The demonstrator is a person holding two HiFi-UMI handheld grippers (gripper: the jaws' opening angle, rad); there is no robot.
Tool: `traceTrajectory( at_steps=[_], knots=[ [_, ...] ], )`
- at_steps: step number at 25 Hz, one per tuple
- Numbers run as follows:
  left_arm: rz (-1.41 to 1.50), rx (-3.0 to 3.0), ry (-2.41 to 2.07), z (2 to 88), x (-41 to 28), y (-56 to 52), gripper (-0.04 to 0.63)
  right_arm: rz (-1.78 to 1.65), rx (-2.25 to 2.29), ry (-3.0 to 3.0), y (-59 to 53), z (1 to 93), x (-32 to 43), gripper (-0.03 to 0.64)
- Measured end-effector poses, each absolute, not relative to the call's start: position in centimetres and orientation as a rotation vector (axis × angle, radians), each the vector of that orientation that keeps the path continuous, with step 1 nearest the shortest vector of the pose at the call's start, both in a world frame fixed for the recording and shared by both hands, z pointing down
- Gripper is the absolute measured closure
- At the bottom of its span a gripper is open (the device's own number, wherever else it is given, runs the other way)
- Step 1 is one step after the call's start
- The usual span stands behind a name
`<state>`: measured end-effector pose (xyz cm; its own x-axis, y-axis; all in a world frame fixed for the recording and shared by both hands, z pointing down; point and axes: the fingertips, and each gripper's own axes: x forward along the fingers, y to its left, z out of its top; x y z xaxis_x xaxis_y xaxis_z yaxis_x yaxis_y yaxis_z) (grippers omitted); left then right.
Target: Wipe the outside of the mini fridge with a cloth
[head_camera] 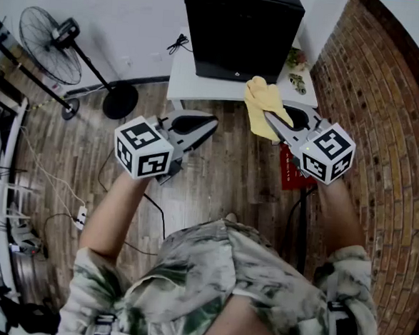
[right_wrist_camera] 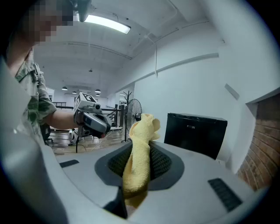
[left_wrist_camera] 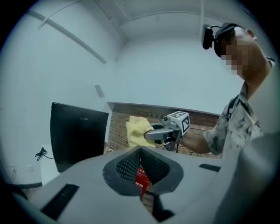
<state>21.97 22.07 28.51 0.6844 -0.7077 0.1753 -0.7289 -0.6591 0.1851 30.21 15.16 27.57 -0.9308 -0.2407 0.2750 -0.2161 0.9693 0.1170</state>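
While the black boxy mini fridge [head_camera: 240,33] stands ahead on a white table [head_camera: 181,82], my right tongs [head_camera: 268,117] clamp the yellow terry cloth [head_camera: 261,95] for wiping; my left tongs [head_camera: 210,123] hang closed, empty.

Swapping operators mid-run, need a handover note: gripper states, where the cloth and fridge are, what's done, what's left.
Left gripper: jaws together, nothing between them, held in the air short of the table.
Right gripper: shut on the yellow cloth, which sticks out bunched past the jaws.
Fridge: black, standing on the white table ahead, next to the brick wall.
Done: cloth is in the grip.
Left: the cloth is not touching the fridge, so the whole wipe of its outside appears to remain.
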Motion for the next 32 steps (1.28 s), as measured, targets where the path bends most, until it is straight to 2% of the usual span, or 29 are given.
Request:
traceTrajectory(
  at_steps=[8, 15, 24, 28, 32],
  knots=[
    [0.083, 2.619, -1.196, 27.8, 24.7, 16.6, 0.569, -0.179, 0.243, -2.806, 9.7, 26.6, 32.0, 0.523],
    [0.126, 2.616, -1.182, 28.3, 23.9, 11.7, 0.568, -0.227, 0.204, -2.781, 4.3, 24.9, 29.5, 0.52],
    [0.134, 2.727, -1.027, 27.1, 19.4, 4.2, 0.561, -0.349, 0.271, -2.763, -4.6, 19.5, 21.3, 0.515],
    [0.149, 2.78, -0.899, 25.4, 17.0, 0.6, 0.502, -0.395, 0.306, -2.734, -9.5, 16.3, 16.0, 0.515],
    [0.169, 2.828, -0.807, 24.0, 14.5, -2.6, 0.5, -0.46, 0.347, -2.681, -14.5, 14.0, 9.8, 0.515]
  ],
)
